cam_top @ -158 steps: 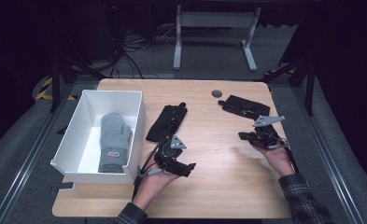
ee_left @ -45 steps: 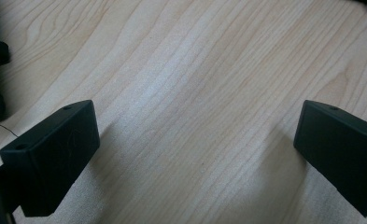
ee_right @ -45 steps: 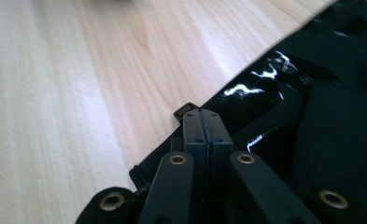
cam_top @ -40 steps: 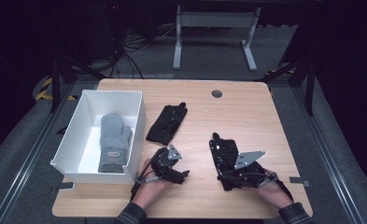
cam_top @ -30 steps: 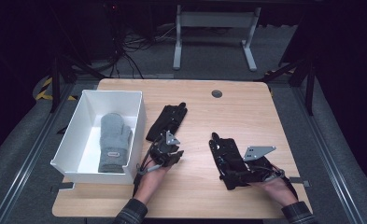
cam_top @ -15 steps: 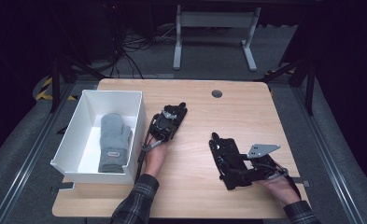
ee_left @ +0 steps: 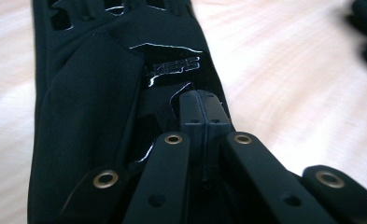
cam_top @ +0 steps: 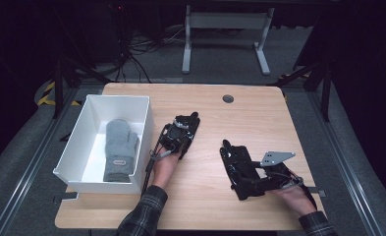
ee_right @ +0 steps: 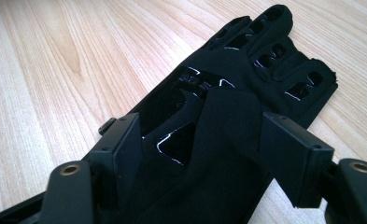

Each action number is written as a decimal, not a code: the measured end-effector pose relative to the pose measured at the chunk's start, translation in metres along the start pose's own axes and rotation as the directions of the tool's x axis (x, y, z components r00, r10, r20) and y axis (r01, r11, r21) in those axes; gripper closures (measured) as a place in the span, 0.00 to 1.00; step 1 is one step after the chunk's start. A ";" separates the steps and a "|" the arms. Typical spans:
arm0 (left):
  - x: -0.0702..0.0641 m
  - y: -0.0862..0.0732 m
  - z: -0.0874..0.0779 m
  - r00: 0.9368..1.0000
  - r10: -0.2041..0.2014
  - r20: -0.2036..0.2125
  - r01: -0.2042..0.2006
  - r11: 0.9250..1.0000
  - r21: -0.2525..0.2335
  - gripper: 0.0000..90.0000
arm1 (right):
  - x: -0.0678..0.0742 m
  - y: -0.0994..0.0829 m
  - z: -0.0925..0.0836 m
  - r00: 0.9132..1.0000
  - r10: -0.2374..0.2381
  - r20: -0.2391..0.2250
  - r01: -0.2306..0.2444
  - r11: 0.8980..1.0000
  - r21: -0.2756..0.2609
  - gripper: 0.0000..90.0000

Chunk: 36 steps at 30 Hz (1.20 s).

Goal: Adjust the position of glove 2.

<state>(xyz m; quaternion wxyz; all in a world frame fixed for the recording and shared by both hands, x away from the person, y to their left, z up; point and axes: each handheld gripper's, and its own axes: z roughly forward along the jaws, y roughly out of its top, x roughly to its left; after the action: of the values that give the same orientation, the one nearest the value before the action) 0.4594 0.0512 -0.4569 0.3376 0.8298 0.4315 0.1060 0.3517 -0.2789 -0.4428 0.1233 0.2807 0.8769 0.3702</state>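
While the left gripper [ee_left: 203, 105] sat on the left black glove [cam_top: 181, 133], its jaws were pressed together, tips meeting on the fabric near the printed logo; whether any cloth was pinched between them couldn't be told. R gripper [ee_right: 204, 154] had just been opening: pads stood spread either side of the right black glove [cam_top: 239, 167], w/ the cuff end lying slack between them, not clamped.

Judgement on step in hand: the pair looked bound for the white bin [cam_top: 146, 115], where a grey mitten [cam_top: 120, 149] already lay. To do it well, L gripper should catch a firm fold of the glove back, lift clear of the table [cam_top: 259, 113] before crossing the bin wall, and avoid dragging.

Orientation: L glove lay just beside the bin, long axis running away from the person, leaning slightly right, fingers at the far end. R glove lay near the table's right-centre, axis leaning left, fingers likewise pointing away.
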 end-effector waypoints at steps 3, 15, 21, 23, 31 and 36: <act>-0.012 -0.007 -0.004 0.999 0.020 0.041 -0.020 1.000 0.003 1.00 | 0.000 0.000 0.000 1.000 -0.003 0.002 0.003 1.000 0.002 0.35; -0.055 -0.032 -0.020 0.982 0.113 0.153 -0.120 0.992 0.036 1.00 | 0.000 0.000 0.000 1.000 -0.005 0.011 0.005 1.000 -0.001 0.35; -0.072 -0.043 -0.027 0.969 0.133 0.206 -0.144 0.989 0.041 1.00 | -0.001 0.000 -0.001 1.000 -0.004 0.013 0.004 1.000 -0.001 0.35; -0.079 -0.048 -0.030 0.963 0.147 0.227 -0.160 0.986 0.044 1.00 | -0.001 0.000 -0.001 1.000 -0.003 0.012 0.003 1.000 -0.002 0.35; -0.066 -0.042 -0.059 0.977 0.156 0.145 -0.151 0.987 -0.046 0.98 | -0.005 -0.003 -0.004 1.000 0.017 0.011 -0.017 1.000 -0.008 0.40; -0.048 -0.046 -0.057 0.990 0.099 0.101 -0.095 0.995 -0.043 0.97 | -0.011 -0.007 -0.010 0.999 0.036 0.013 -0.036 0.999 -0.007 0.65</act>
<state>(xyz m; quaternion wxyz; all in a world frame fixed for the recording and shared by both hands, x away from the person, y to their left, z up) 0.3743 0.0587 -0.4392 0.3697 0.8477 0.3703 0.0874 0.3540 -0.2949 -0.4410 0.1233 0.2986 0.8696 0.3733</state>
